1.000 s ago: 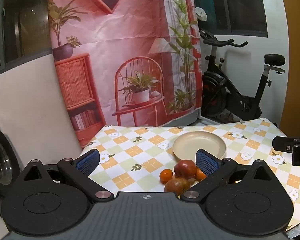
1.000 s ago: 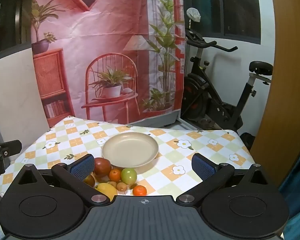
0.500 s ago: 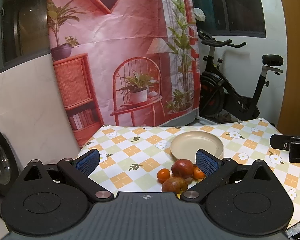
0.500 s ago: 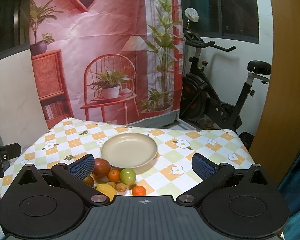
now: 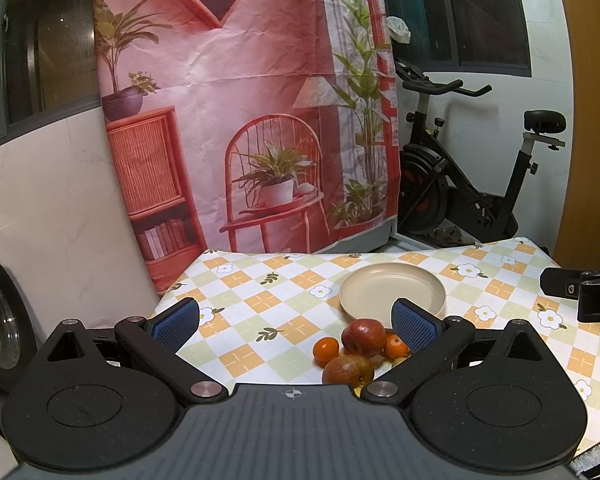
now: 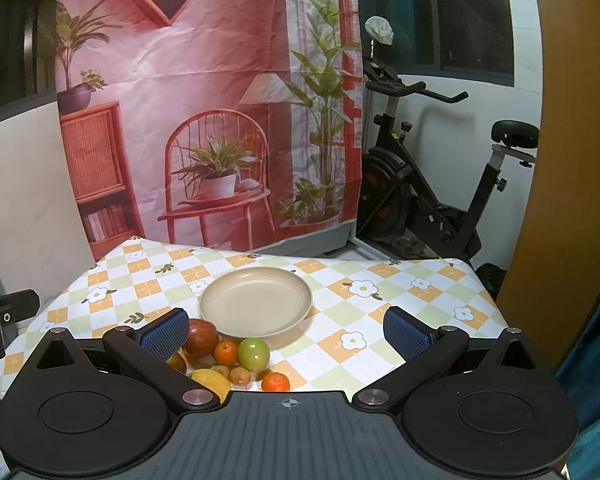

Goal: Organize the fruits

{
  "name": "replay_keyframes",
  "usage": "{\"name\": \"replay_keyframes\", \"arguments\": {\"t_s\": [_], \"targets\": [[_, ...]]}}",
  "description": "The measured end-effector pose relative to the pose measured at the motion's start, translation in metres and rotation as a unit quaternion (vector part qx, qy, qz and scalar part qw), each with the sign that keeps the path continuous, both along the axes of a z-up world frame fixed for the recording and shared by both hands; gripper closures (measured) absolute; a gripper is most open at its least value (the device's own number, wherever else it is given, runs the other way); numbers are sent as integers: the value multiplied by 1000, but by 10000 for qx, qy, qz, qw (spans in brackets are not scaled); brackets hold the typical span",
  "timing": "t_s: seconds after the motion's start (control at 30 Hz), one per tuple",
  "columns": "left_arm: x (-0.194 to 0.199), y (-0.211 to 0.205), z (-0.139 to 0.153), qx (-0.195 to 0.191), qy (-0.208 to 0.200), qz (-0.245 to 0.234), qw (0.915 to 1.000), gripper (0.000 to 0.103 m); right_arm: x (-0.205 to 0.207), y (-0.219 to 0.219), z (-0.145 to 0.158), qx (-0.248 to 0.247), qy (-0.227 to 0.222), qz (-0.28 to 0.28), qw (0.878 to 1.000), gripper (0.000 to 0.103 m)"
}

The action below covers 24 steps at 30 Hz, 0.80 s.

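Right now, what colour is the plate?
Plain beige plate, nothing on it; clearest in the right wrist view.

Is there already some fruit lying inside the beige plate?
No. The beige plate holds nothing; the green apple and other fruits lie on the tablecloth beside it.

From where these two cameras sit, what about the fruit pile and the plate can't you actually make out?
- Yellow fruit, right wrist view: its near side is hidden behind the right claw's body.
- Small brown fruits, right wrist view: too small to identify.
- Plate, left wrist view: its near rim is covered by the left claw's finger pad and a red fruit.
- Green fruit: hidden from the left wrist view.
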<state>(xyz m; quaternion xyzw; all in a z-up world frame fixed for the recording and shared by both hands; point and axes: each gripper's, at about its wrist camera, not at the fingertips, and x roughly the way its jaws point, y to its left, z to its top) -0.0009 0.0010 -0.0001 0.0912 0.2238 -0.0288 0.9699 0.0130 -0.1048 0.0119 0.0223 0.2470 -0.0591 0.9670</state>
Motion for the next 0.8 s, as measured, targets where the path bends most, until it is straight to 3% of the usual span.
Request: {"name": "replay_keyframes", "arguments": {"t_s": [0.8], "targets": [[0, -3, -2, -23, 17, -1, 10000, 0, -1, -1, -1, 12, -13, 1, 10000, 0]]}}
